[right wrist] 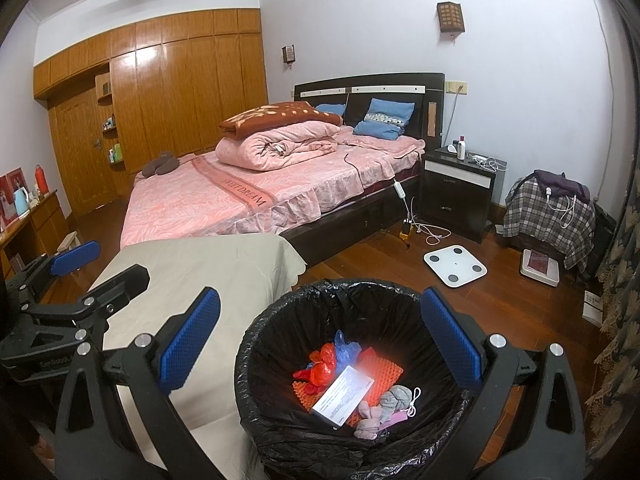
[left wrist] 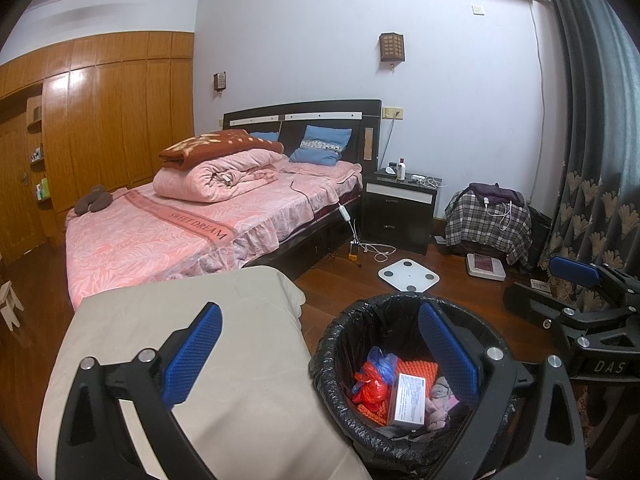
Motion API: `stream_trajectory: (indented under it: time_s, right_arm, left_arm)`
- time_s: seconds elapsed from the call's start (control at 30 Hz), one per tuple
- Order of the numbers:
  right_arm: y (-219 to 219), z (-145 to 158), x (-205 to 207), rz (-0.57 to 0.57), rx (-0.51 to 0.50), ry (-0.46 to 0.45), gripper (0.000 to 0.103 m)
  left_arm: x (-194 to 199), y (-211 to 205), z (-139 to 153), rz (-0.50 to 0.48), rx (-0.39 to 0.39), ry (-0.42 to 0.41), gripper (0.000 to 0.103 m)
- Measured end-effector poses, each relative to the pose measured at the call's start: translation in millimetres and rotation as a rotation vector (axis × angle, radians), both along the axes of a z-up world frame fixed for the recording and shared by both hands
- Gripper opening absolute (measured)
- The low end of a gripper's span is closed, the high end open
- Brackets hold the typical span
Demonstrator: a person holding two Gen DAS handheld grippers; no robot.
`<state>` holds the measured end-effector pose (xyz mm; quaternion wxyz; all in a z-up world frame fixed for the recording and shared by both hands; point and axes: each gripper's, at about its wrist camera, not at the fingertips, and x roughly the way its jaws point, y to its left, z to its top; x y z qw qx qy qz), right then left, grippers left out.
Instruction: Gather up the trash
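Trash bin (right wrist: 360, 360), black-lined, stands on floor beside cloth-covered table (right wrist: 192, 264), directly below right gripper (right wrist: 320, 340); left gripper (left wrist: 320, 356) sits offset toward table. Both grippers spread wide, empty. Box (right wrist: 344, 394), wrappers already inside. R arm nearer.

I counted one bin (right wrist: 280, 360), one box (right wrist: 344, 398) inside it, two blue pillows (right wrist: 384, 118), two scales (right wrist: 455, 266), one nightstand (right wrist: 456, 200), one bed (right wrist: 240, 200).

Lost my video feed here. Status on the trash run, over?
Left gripper and right gripper both open, empty. Trash bin below, holding box, red bag, rags. Nothing in the way.
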<state>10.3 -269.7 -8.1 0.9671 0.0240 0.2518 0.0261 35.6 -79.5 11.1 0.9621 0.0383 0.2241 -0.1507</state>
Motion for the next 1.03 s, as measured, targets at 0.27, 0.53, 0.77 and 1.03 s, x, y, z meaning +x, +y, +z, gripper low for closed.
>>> stream_trajectory:
  time_s: [0.27,0.53,0.77,1.03]
  right_arm:
    - [-0.2,0.1,0.1,-0.001,0.000,-0.001,0.098]
    - [0.2,-0.4,0.7,0.000,0.000,0.002,0.098]
    - [0.4,-0.5,1.0,-0.001,0.000,0.002,0.098]
    - [0.3,0.0,1.1,0.000,0.000,0.002,0.098]
  left_arm:
    - [0.2,0.1,-0.1,-0.001,0.000,0.000,0.097]
    - [-0.3,0.0,0.2,0.000,-0.001,-0.002,0.097]
    - [0.0,1.0,1.3,-0.003,-0.003,-0.003,0.097]
    - [1.0,1.4,1.8,-0.004,-0.003,0.005,0.097]
